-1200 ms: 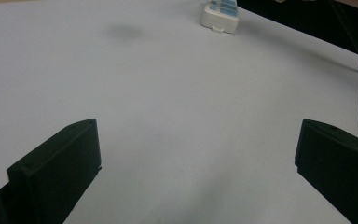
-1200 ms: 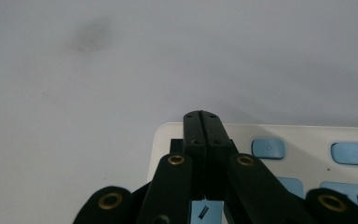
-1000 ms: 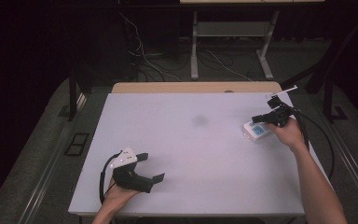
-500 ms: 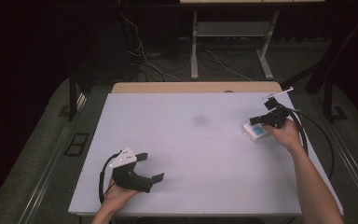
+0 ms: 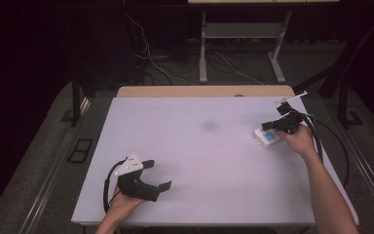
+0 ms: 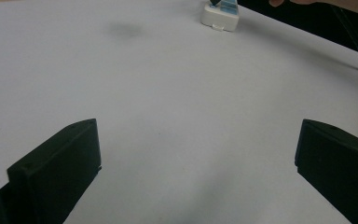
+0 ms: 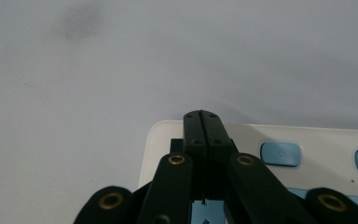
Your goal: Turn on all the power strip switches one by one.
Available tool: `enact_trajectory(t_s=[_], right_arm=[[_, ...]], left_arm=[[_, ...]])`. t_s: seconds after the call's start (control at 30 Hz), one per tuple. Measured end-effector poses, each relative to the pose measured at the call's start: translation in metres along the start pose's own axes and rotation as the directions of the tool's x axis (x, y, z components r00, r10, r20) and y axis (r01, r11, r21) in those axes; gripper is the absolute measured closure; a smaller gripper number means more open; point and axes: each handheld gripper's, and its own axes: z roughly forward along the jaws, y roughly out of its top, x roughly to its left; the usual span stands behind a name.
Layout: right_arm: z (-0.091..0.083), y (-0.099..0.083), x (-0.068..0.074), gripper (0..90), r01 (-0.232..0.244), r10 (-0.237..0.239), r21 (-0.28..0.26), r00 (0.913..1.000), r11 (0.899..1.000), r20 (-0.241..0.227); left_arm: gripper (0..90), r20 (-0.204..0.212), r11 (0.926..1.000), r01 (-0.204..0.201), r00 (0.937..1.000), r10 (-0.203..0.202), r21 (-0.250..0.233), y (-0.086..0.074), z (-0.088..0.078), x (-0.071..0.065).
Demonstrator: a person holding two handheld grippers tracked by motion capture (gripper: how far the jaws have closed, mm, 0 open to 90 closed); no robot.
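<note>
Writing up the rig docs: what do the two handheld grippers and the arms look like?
Both grippers are black. The left gripper carries a grey three-cornered plate and a looping black cable; its jaws are blocky. The right gripper has slim jaws on linkage arms with brass pivots and a black cable. Forearms are bare, with no sleeves.

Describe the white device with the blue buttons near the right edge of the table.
The device is a small, flat, rounded white box, plastic by its look, lying face up near the table's right edge. Its top carries light blue buttons, one with a power symbol, and a blue panel. The shut right hand-held gripper is over its top; contact cannot be confirmed.
</note>
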Motion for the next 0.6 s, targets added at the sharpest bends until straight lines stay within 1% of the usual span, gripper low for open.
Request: enact_trajectory(t_s=[0.1,0.17,0.37,0.6], right_arm=[[0.0005,-0.0015,-0.0019,90.0,-0.010,0.010,-0.006,0.9999,1.000,-0.013],[0.0006,-0.0018,-0.0021,90.0,-0.010,0.010,-0.006,0.9999,1.000,-0.013],[0.0013,-0.0014,0.0005,90.0,0.006,-0.006,-0.002,1.0000,1.000,0.007],[0.0018,-0.0027,0.0001,90.0,-0.015,0.015,-0.007,0.9999,1.000,0.007]], left_arm=[[0.0,-0.001,1.0000,-0.001,1.0000,0.001,-0.001,0.0000,-0.0001,-0.0001],[0.0,-0.001,1.0000,0.000,1.0000,0.000,0.000,-0.0001,0.0001,-0.0001],[0.0,0.000,1.0000,-0.004,1.0000,0.004,0.003,0.0000,0.0007,-0.0010],[0.0,0.003,0.9999,-0.009,1.0000,0.009,0.005,0.0003,0.0007,-0.0015]])
